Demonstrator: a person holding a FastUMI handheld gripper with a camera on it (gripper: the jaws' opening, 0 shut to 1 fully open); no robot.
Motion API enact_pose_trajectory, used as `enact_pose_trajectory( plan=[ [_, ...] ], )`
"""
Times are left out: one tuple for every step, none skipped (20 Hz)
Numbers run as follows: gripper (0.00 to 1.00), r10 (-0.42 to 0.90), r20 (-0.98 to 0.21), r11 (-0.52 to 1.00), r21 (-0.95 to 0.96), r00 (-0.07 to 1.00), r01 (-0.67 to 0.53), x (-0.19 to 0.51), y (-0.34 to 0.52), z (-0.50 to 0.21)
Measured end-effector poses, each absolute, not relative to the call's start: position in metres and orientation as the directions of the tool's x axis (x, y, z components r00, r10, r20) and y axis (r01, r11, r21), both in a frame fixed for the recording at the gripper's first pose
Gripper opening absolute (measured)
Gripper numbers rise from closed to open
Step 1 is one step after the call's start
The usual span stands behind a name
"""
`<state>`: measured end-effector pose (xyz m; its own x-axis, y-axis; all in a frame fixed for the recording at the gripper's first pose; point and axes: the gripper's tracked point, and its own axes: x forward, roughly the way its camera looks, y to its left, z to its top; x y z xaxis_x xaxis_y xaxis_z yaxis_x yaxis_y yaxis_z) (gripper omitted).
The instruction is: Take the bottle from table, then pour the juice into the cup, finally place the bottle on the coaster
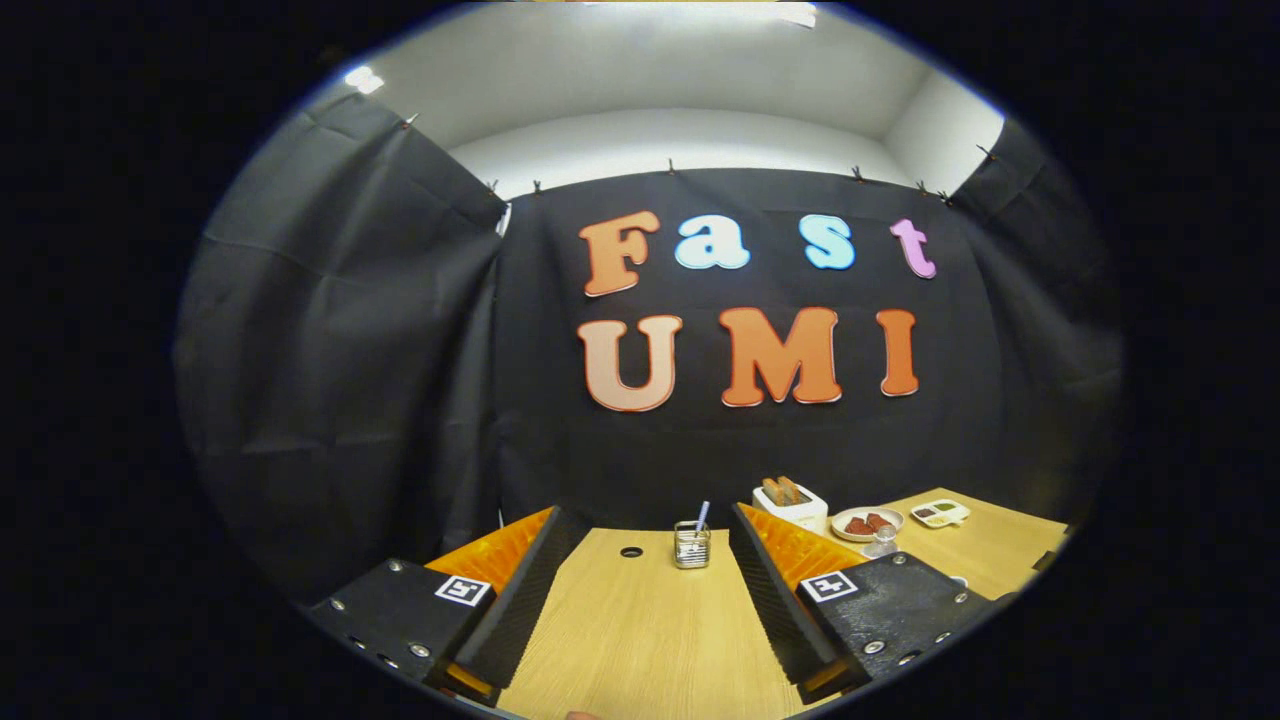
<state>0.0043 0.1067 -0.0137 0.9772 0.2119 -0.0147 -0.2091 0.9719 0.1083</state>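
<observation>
My gripper (650,518) is open and held above the wooden table (640,640), with nothing between its fingers. Beyond the fingertips, near the table's far edge, stands a small clear container (691,546) with a thin stick in it. To its left a small dark round spot (631,551) lies on the table; I cannot tell what it is. A small clear object (882,541), perhaps a bottle or a glass, stands beyond the right finger, too small to make out.
At the table's far right stand a white toaster (790,501) with bread in it, a plate (866,523) with red food and a small white dish (940,513). Black cloth walls close off the back and sides.
</observation>
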Motion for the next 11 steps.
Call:
enact_pose_trajectory(
  plan=[
    [0.97,0.226,-0.010,0.969,0.103,0.974,-0.224,-0.001,0.115,-0.012],
    [0.97,0.238,-0.002,0.967,0.098,0.971,-0.236,-0.006,0.121,-0.010],
    [0.97,0.250,0.001,0.964,0.093,0.968,-0.249,-0.008,0.126,-0.009],
    [0.97,0.268,0.001,0.960,0.083,0.963,-0.267,-0.010,0.132,-0.007],
    [0.97,0.276,0.000,0.959,0.073,0.961,-0.276,-0.011,0.135,-0.006],
    [0.97,0.273,-0.002,0.960,0.068,0.962,-0.272,-0.012,0.134,-0.005],
    [0.97,0.271,-0.001,0.960,0.067,0.963,-0.270,-0.012,0.134,-0.004],
    [0.97,0.266,-0.002,0.961,0.073,0.964,-0.265,-0.012,0.133,-0.005],
    [0.97,0.262,-0.003,0.962,0.074,0.965,-0.261,-0.012,0.132,-0.004],
    [0.97,0.251,-0.006,0.966,0.072,0.968,-0.250,-0.012,0.128,-0.005],
    [0.97,0.241,-0.006,0.968,0.068,0.970,-0.240,-0.011,0.124,-0.004]
  ],
)
